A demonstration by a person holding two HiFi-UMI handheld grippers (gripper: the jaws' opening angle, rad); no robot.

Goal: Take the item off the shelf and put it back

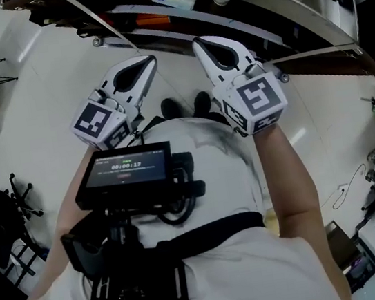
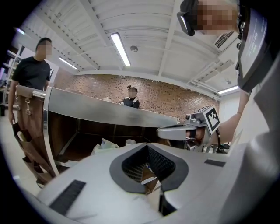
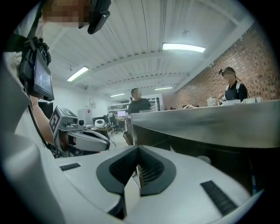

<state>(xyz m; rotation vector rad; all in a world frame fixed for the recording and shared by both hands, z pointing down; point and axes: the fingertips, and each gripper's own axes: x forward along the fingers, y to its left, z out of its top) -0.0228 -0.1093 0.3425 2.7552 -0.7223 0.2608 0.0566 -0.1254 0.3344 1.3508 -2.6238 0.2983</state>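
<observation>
Both grippers are held up side by side in front of the metal shelf (image 2: 100,109), and neither touches it.

Left gripper (image 1: 148,62): we see in its own view that the jaws are closed tip to tip, with only the hollow between the ribbed pads (image 2: 159,162) and nothing in it.

Right gripper (image 1: 199,43): jaws likewise closed together, nothing between them.

A white packet (image 2: 104,145) lies on the lower board inside the shelf, with a white cup (image 2: 130,142) just beside it. Both are ahead of the left jaws and apart from them. We cannot tell which of the two is the task's item.

A small monitor (image 1: 126,170) sits on the person's chest rig.
</observation>
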